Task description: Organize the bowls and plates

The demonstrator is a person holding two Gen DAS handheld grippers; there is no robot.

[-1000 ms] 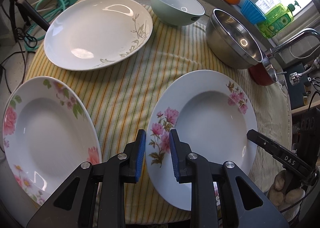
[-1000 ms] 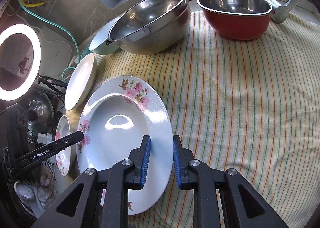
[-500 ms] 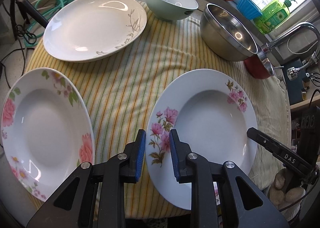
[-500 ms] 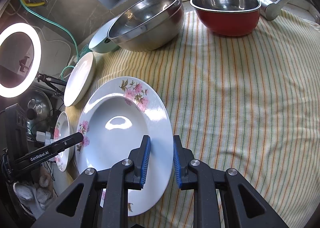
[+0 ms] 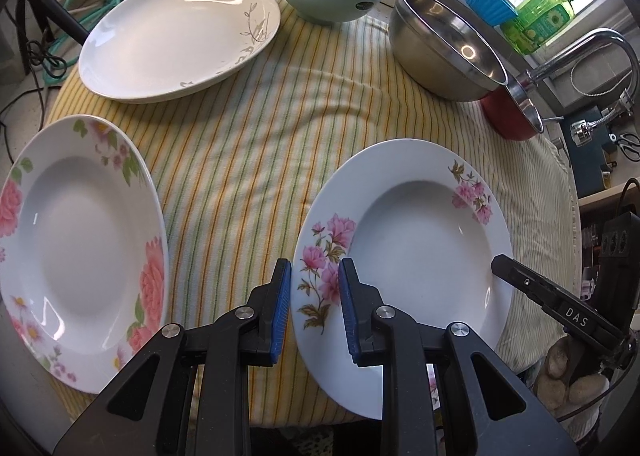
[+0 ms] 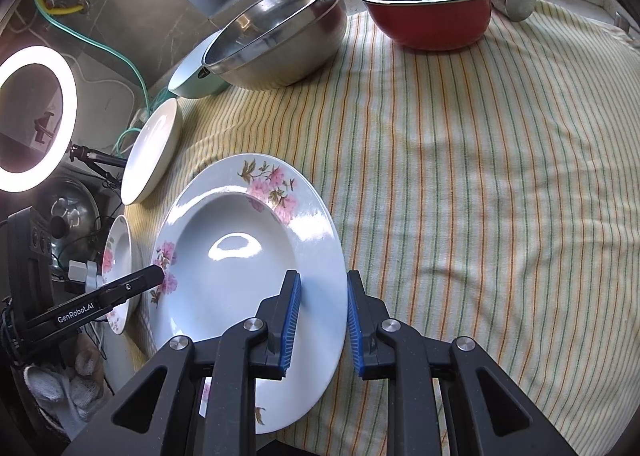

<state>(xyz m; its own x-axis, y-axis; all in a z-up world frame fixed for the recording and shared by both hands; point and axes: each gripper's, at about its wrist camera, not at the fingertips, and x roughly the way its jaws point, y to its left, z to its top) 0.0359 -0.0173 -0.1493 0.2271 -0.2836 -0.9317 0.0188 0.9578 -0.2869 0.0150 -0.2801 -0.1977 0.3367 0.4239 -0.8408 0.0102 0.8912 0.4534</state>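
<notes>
pink-flowered plate [image 5: 420, 232], at the desk's near edge: left hand-held gripper [image 5: 314, 306] and right hand-held gripper [image 6: 322, 314] are each pinching its rim, narrow-jawed; next move is probably lifting it level toward the rose plate [image 5: 76, 244].

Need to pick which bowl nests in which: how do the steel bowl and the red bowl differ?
The steel bowl is bare metal outside and tilted, leaning over the mint bowl; the red bowl is red outside and sits level. The steel bowl looks wider, though the fisheye may exaggerate that. Both have shiny metal insides, look empty and sit at the back of the striped cloth.
</notes>
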